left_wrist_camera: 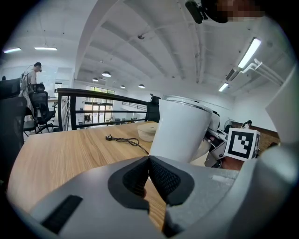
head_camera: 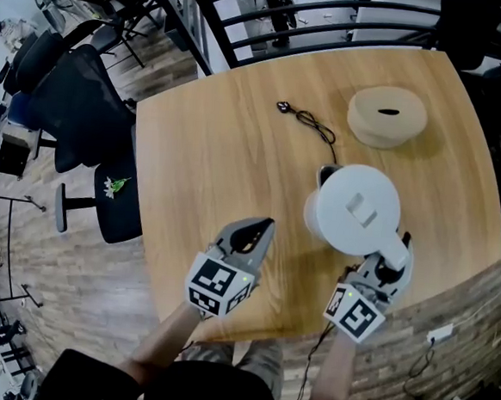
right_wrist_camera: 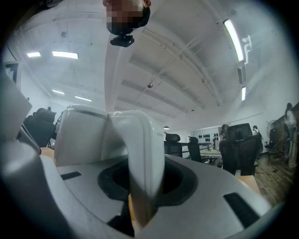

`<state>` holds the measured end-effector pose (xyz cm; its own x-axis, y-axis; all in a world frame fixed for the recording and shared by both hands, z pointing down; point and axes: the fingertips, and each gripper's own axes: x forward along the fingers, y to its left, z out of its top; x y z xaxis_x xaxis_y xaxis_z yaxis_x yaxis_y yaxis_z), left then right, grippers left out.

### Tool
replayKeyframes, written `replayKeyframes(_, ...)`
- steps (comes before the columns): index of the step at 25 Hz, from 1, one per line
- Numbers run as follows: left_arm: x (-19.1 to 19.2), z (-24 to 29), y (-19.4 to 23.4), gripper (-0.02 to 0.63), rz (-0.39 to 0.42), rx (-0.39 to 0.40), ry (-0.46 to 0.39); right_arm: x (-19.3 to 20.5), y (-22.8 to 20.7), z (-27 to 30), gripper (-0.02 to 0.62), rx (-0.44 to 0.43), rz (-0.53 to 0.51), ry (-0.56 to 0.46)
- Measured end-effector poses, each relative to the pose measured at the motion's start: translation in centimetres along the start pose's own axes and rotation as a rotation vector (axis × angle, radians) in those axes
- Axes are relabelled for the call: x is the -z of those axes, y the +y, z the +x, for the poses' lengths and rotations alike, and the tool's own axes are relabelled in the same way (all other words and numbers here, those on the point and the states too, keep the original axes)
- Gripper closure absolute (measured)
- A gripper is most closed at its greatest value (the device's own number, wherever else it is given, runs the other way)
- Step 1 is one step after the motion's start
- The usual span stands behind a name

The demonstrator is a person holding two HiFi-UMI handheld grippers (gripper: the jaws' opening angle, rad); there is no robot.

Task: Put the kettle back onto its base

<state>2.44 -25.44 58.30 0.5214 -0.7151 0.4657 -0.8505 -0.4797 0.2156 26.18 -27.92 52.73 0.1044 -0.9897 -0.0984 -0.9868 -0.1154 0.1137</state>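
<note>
The white kettle (head_camera: 353, 207) is at the front right of the round wooden table (head_camera: 220, 149), lid up. Its handle (right_wrist_camera: 142, 154) runs between the jaws of my right gripper (head_camera: 393, 251), whose pads close on it from both sides. Whether the kettle rests on the table or hangs just above it is not clear. The beige round base (head_camera: 386, 117) lies further back, apart from the kettle, with its black cord (head_camera: 313, 122) trailing left. My left gripper (head_camera: 264, 229) hovers left of the kettle (left_wrist_camera: 180, 128), shut and holding nothing.
The cord's plug (head_camera: 282, 107) lies loose on the wood behind the kettle. A black railing (head_camera: 334, 20) runs past the table's far edge. Black office chairs (head_camera: 77, 103) stand to the left. The table's front edge is close under both grippers.
</note>
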Motion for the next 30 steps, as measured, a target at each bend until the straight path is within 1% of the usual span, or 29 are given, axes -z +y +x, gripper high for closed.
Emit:
replayKeyframes(4,0.4,-0.4,0.2,0.604,-0.005,0.000,0.004,0.5,-0.1,-0.3,0.509,0.017,0.009,0.028)
replayKeyframes(8,0.5,-0.5,0.5,0.604,-0.012,-0.001,0.004,0.7,-0.5,-0.2,0.475,0.049,0.031,0.048)
replayKeyframes(15,0.7,-0.9,0.7,0.604,-0.018,0.004,0.006,0.3,-0.6,-0.2,0.443,0.083,0.025,0.039)
replayKeyframes(18,1.0,-0.9,0.6,0.604,-0.021,0.006,0.010,1.5,-0.4,-0.4,0.439,0.073,0.004,0.082)
replayKeyframes(20,1.1,-1.0,0.6,0.604,-0.020,0.009,0.010,2.8,-0.2,-1.1,0.414,0.066,0.014,0.120)
replayKeyframes(25,1.4,-1.1,1.3,0.604,-0.017,0.001,0.013,4.3,0.2,-2.2,0.402,0.066,0.023,0.152)
replayKeyframes(30,1.6,-1.5,1.1,0.604,-0.015,0.003,0.011,4.7,0.2,-2.8,0.400,0.061,0.033,0.174)
